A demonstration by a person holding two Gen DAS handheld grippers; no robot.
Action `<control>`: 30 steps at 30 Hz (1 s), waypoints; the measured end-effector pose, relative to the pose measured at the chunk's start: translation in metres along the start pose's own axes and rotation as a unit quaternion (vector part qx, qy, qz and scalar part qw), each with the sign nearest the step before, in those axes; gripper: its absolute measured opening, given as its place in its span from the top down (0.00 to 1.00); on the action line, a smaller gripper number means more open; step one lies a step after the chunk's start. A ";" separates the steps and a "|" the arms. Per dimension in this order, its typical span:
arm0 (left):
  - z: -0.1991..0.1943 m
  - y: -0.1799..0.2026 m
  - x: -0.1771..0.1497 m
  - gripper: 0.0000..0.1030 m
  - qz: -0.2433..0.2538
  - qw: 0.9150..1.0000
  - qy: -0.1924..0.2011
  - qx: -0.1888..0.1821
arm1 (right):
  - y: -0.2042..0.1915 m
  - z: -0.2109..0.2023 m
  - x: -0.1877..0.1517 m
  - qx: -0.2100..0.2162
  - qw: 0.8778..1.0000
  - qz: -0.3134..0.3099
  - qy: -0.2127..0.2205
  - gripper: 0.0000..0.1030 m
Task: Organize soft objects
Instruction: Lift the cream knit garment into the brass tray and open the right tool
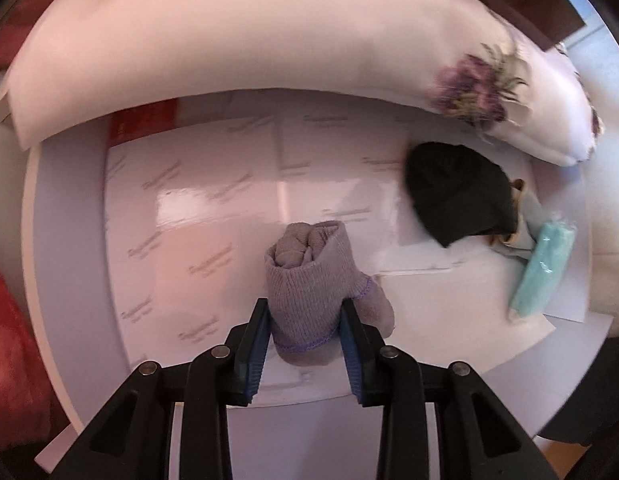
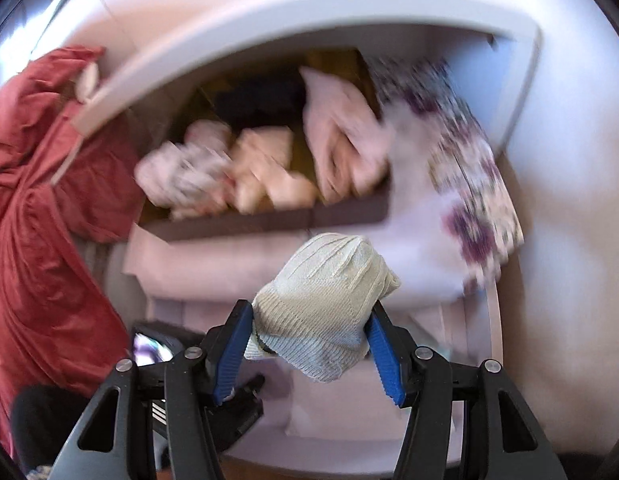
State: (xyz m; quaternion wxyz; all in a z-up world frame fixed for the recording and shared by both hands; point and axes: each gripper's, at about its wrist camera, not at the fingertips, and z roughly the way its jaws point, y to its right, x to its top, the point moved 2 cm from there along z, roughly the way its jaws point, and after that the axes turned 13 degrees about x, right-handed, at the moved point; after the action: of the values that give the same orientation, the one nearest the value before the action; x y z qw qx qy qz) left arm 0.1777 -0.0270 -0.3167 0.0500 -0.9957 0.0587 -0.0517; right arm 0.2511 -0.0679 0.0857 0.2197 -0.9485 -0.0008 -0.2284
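**Two sock bundles, one in each claw**

Two grips going at once here. My left gripper (image 1: 305, 320) points straight down at the glossy white table top (image 1: 189, 208), and its blue pads sit on both sides of a rolled-up lilac-grey knitted sock bundle (image 1: 313, 280). The bundle rests on the table with its rolled end facing away from me, and the pads look pressed into the knit, so I'm calling that a narrow clamp on the bundle.

Further right on the same table lies a black knitted soft item (image 1: 457, 188). Touching its far right edge is a pale blue and tan thing I can't make out, and just beside that lies a flat mint-green packet in clear wrap (image 1: 545, 268). Along the far edge stretches a long white pillow with a purple flower print (image 1: 269, 48).

My right gripper (image 2: 309, 344) holds a cream ribbed knitted sock bundle (image 2: 325, 300) up in the air, jaws about halfway, pads squeezing both sides. Behind it is a dark brown open box (image 2: 269, 220) stuffed with pale pink and white soft items, all blurry. A white cloth with purple flowers (image 2: 465, 184) drapes at the box's right side, and a rust-red fabric heap (image 2: 41, 208) fills the left.
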 end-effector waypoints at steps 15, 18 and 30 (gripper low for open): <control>0.000 0.002 -0.004 0.67 -0.016 1.000 -0.018 0.004 | -0.030 0.076 0.109 -0.051 0.996 -0.068 0.021 0.43; 0.002 -0.004 -0.002 0.67 -0.024 0.999 -0.021 -0.001 | -0.032 0.099 0.124 -0.056 0.995 -0.081 0.011 0.42; 0.002 -0.008 0.000 0.67 -0.031 0.999 -0.019 -0.006 | -0.014 0.083 0.126 -0.048 0.996 -0.064 0.041 0.21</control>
State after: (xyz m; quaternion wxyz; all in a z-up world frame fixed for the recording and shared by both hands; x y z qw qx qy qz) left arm 0.1793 -0.0193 -0.3182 0.0433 -0.9981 0.0272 -0.0340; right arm 0.3983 -0.0328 0.0797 0.1589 -0.9458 -0.0415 -0.2802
